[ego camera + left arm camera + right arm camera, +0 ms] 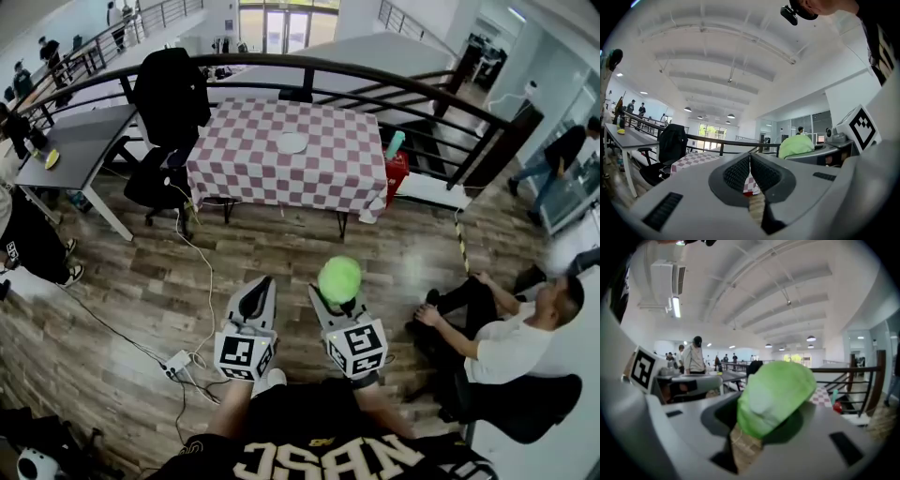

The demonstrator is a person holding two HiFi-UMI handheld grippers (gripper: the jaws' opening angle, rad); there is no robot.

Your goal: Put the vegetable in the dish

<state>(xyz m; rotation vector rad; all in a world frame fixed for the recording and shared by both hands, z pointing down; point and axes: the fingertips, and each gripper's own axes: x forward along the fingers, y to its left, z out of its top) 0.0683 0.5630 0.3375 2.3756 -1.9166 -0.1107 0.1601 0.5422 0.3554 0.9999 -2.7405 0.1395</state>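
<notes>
Lime-green veg (339,278), red-white checked tablecloth (246,164), white dish (292,142) (plain), brown wood-grain floor (281,253), blk jacket (172,94).

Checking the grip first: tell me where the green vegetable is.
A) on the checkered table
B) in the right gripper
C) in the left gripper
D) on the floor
B: the right gripper is shut on the green vegetable, while the left gripper is shut on nothing.

The left claw (750,161) has its two ribbed black pads pressed flat together. Just to its right, the right claw (806,158) carries a pale green rounded vegetable (796,144). Beyond them stand a red-and-white checkered worktop (696,158), a black office chair (670,145) draped in dark cloth, and a black metal railing (726,139).
</notes>
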